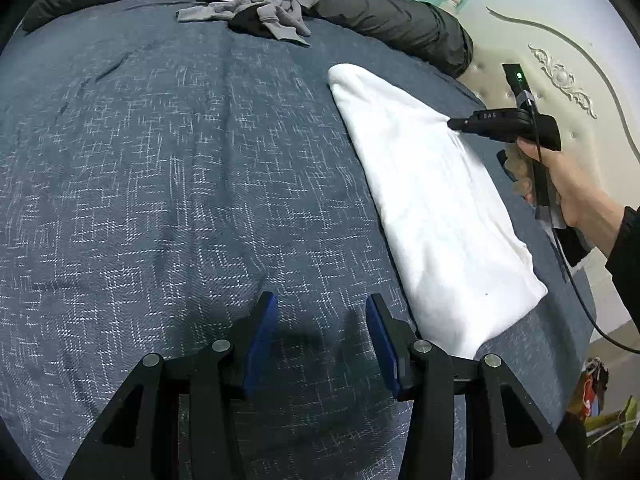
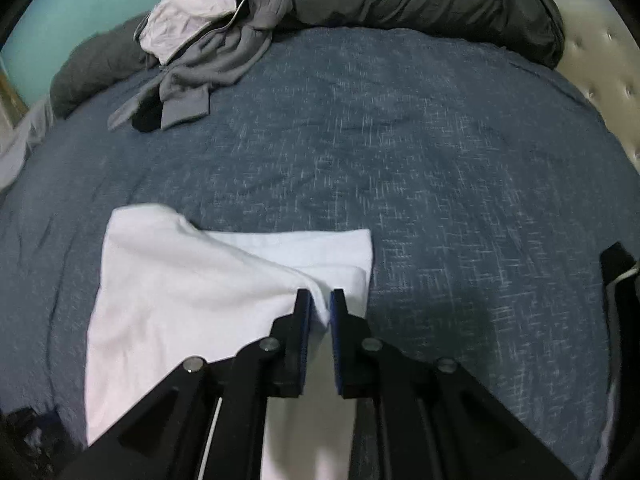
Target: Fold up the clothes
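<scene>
left tool [image 1: 320,308]: open, empty | right tool [image 2: 320,300]: pinching white garment [image 2: 192,276] | writing: unreadable

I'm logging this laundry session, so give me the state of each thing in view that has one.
White cotton garment: folded into a long strip, flat on the bed, one edge lifted.
Right tool: shut on the garment's edge.
Left tool: open, empty, above the blue woven bedspread.
Grey hooded sweatshirt: crumpled, unfolded, in a pile.
</scene>
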Motion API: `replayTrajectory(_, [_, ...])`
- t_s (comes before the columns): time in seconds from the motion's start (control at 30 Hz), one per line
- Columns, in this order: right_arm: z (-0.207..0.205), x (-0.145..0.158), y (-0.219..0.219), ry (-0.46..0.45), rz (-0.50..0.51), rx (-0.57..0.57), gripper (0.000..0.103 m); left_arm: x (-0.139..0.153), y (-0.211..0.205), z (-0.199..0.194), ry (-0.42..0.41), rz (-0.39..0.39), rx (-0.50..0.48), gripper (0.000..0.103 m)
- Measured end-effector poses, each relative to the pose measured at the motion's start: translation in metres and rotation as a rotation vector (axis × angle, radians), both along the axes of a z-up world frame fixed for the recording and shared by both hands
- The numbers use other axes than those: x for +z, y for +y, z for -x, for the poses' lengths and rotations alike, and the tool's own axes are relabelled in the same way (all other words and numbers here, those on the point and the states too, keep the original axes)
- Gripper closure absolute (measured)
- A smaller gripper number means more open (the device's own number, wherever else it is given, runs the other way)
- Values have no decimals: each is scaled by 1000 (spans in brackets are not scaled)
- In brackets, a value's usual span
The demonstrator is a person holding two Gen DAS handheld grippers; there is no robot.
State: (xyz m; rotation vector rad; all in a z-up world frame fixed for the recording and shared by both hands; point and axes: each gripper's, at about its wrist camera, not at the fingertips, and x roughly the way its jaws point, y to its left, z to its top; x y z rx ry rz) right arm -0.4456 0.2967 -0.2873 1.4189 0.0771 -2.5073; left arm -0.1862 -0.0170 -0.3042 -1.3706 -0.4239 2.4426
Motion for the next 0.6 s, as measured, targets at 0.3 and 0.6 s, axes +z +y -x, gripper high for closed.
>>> replayTrajectory(0.3, [-3,16,17,32,45,-47,76,2,5,-1,8,-2,-12,53])
replayTrajectory(0.6, [-31,-12,12,-89,93,21,78,10,25,-5,48,16,-45,53])
